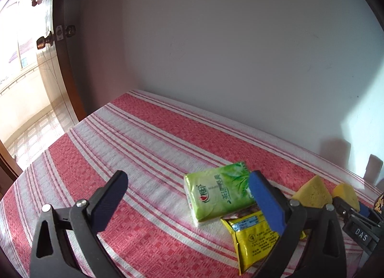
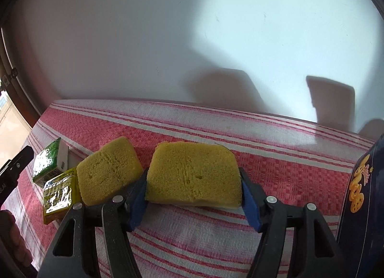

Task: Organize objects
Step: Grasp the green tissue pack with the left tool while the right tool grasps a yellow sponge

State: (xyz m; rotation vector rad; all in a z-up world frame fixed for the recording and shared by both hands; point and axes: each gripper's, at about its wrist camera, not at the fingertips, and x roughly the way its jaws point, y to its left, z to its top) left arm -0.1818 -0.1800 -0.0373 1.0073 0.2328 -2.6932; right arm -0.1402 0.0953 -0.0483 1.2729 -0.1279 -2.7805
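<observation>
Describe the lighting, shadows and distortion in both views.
Left wrist view: overexposed daylight through the doorway, fisheye curving the door frame, the striped cloth slightly soft. Right wrist view: a bright patch on the wall, two blocky shadows on it, glare on the yellow packet.

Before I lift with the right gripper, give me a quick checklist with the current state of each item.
1. Right gripper jaws on either side of the nearer sponge: ok, blue pads touch both sides.
2. Grip firm enough to lift: cannot tell.
3. Second sponge apart from the held one: ok, a gap shows between them.
4. Left gripper free: ok, jaws open, holding nothing.
5. Green tissue pack and yellow sachet out of the lift path: ok, both lie left of the sponges.
6. Dark snack bag clearance on the right: cannot tell, it sits close at the frame edge.
</observation>
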